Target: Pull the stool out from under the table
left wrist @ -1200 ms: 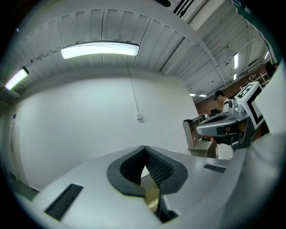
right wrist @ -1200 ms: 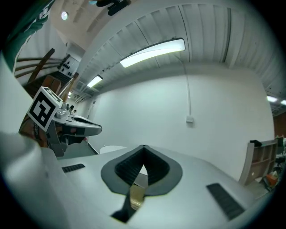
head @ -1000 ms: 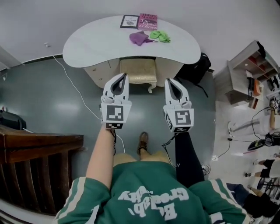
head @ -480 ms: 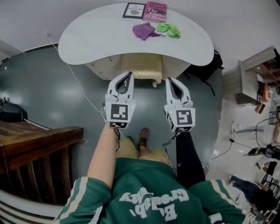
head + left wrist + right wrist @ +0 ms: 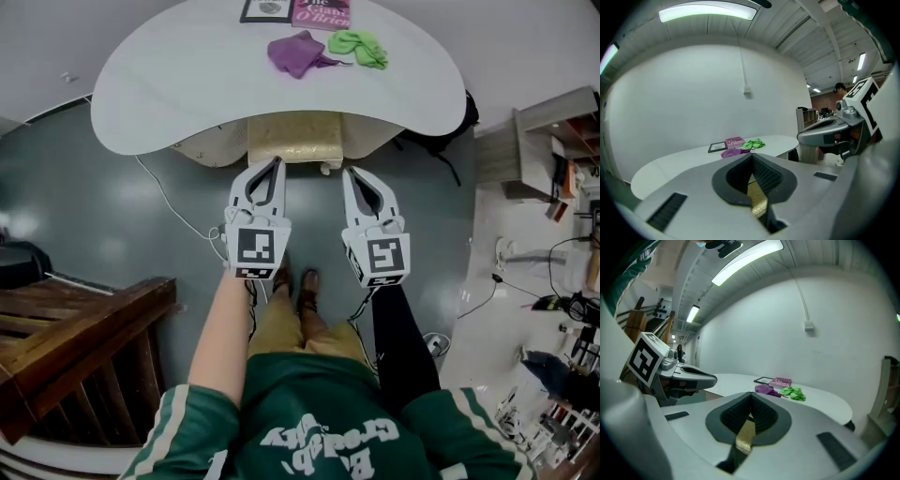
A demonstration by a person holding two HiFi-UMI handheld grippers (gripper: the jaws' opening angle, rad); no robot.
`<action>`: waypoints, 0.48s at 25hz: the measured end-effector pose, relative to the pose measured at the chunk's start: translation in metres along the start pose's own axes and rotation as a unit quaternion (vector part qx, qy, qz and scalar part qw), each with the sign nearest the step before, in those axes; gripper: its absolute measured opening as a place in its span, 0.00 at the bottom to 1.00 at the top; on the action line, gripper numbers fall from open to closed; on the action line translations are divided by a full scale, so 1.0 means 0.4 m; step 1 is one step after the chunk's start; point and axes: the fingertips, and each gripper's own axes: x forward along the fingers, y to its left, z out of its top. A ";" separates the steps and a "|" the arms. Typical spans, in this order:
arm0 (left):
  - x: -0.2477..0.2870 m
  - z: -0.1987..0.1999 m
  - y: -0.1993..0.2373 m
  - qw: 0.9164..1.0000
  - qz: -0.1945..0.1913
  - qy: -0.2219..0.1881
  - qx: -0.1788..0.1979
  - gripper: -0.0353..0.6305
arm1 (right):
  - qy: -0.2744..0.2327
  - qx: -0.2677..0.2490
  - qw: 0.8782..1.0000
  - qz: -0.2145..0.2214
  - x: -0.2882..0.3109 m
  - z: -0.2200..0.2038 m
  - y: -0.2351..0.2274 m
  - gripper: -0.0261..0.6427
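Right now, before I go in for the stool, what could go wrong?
The left gripper and right gripper have shut fingers; unopened, they may just shove the stool deeper.
It sits partly under the table; reaching in could bump the edge.
The floor cable left of it might snag a leg.

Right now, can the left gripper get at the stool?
Probably yes. The front edge of the stool pokes out from under the table, just ahead of the left gripper, with nothing between. Its jaws are shut, so they must open to grip.
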 end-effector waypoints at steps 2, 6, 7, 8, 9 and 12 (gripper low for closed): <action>0.028 -0.038 0.010 1.000 -0.007 0.008 -0.008 0.08 | 0.008 0.015 1.000 -0.002 0.035 -0.033 0.001 0.05; 0.079 -0.137 0.030 0.999 -0.016 0.024 -0.027 0.08 | 0.035 0.032 0.999 -0.007 0.101 -0.129 0.012 0.05; 0.091 -0.165 0.034 0.999 -0.017 0.029 -0.031 0.08 | 0.043 0.033 0.999 -0.008 0.116 -0.155 0.015 0.05; 0.101 -0.192 0.038 0.999 -0.018 0.033 -0.034 0.08 | 0.050 0.034 0.998 -0.009 0.131 -0.181 0.018 0.05; 0.111 -0.219 0.040 0.998 -0.020 0.037 -0.036 0.08 | 0.058 0.036 0.998 -0.010 0.143 -0.204 0.020 0.05; 0.140 -0.299 0.043 0.998 -0.027 0.052 -0.033 0.08 | 0.074 0.048 0.996 -0.010 0.178 -0.272 0.017 0.15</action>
